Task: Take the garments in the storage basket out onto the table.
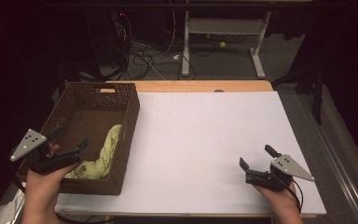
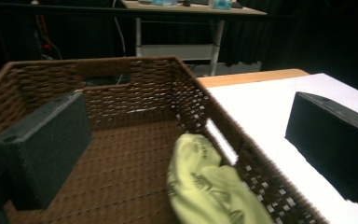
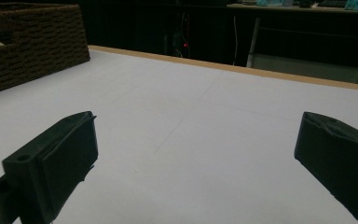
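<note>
A brown wicker basket (image 1: pixel 72 106) stands at the table's left side. Inside it lies a crumpled yellow-green cloth (image 1: pixel 103 154), bunched against the basket's right wall (image 2: pixel 223 135); the left gripper view shows the cloth (image 2: pixel 209 186) close up. My left gripper (image 1: pixel 70 138) hovers over the basket's near left corner, open, with nothing between its jaws. Its midpoint (image 2: pixel 186 144) sits just above the cloth. My right gripper (image 1: pixel 256 156) rests low over the white table near the front right, open and empty (image 3: pixel 196 154).
The white table surface (image 1: pixel 205 135) stretches between basket and right gripper. A wooden edge (image 1: pixel 191 86) runs along the far side. Beyond it are a white desk frame (image 1: pixel 223 28), cables on the floor and a small yellow ball (image 1: pixel 222 45).
</note>
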`<move>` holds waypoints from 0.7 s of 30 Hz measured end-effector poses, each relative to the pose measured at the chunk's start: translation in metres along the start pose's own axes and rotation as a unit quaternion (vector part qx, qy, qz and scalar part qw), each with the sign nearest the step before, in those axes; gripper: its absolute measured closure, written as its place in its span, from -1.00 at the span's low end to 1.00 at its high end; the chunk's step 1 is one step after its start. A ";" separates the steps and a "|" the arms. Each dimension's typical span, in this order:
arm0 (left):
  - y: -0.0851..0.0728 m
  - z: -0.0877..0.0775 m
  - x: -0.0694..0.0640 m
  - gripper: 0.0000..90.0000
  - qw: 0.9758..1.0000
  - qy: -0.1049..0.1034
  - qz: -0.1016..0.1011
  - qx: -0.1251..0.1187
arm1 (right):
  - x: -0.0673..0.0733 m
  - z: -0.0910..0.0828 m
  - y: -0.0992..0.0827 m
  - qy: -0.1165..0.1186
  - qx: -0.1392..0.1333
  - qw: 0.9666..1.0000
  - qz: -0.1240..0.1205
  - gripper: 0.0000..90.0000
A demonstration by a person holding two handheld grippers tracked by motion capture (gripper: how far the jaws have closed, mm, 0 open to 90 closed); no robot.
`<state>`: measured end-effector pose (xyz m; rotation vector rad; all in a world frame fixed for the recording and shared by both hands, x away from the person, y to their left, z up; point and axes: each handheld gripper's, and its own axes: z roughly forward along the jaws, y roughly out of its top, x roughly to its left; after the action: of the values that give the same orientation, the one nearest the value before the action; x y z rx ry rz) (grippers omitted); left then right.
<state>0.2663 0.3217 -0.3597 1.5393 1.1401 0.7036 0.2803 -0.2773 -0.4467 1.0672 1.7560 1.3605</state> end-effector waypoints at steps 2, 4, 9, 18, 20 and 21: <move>-0.001 -0.005 0.006 -1.00 1.000 0.005 -0.005 -0.005 | 0.000 0.000 0.000 0.000 -0.001 1.000 0.006 -1.00; -0.002 -0.008 0.012 -1.00 1.000 0.015 -0.013 -0.010 | -0.002 -0.001 0.000 0.001 0.000 1.000 0.009 -1.00; -0.004 -0.009 0.016 -1.00 1.000 0.017 -0.017 -0.005 | -0.003 -0.001 -0.001 -0.002 0.002 1.000 0.013 -1.00; 0.009 0.006 0.007 -1.00 1.000 0.017 -0.001 0.025 | -0.011 -0.004 -0.002 -0.003 0.005 1.000 0.017 -1.00; 0.015 0.012 0.007 -1.00 0.999 -0.016 -0.010 0.033 | -0.011 -0.004 -0.002 -0.002 0.001 1.000 0.022 -1.00; 0.018 0.012 0.010 -1.00 0.998 -0.019 0.011 0.055 | -0.011 -0.005 -0.002 -0.003 0.000 1.000 0.021 -1.00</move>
<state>0.2856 0.3259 -0.3465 1.6539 1.1512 0.6331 0.2805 -0.2894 -0.4476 1.1123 1.7385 1.3824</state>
